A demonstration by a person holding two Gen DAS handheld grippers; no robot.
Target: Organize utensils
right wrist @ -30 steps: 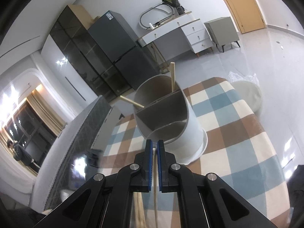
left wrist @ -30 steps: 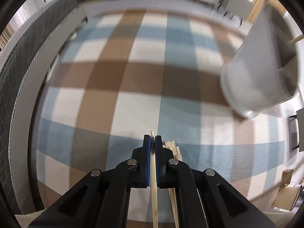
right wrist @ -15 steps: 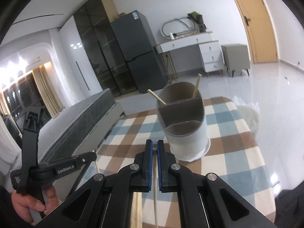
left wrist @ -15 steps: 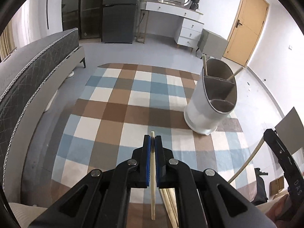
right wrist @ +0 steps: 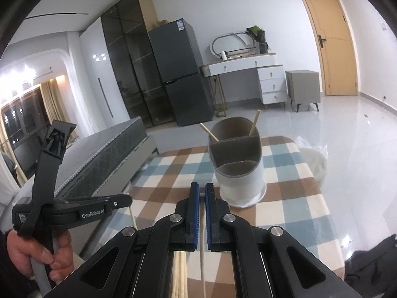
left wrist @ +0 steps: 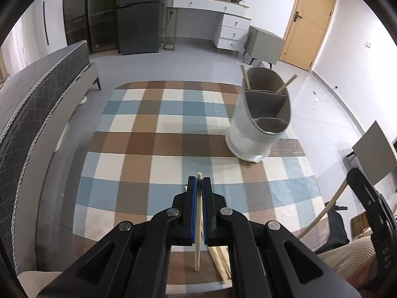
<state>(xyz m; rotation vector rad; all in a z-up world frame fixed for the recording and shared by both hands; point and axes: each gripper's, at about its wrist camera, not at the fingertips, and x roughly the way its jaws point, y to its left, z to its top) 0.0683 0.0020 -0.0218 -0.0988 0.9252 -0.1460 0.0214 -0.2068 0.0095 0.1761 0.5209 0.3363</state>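
- My left gripper [left wrist: 199,182] is clamped on a chopstick [left wrist: 198,223].
- My right gripper [right wrist: 201,188] pinches another chopstick [right wrist: 202,255].
- The holder [right wrist: 239,171] stands on the checked tabletop [right wrist: 292,193] ahead and right of both, two chopsticks [right wrist: 255,123] in its far compartment.

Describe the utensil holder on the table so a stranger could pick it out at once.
Start at the table covered by the checked blue, brown and white tablecloth. Toward its far right corner in the left wrist view stands the utensil holder, a white oval tub with a slanted top. Grey dividers split it into three compartments, and two wooden chopsticks poke out of the rearmost; nothing else on the cloth stands upright.
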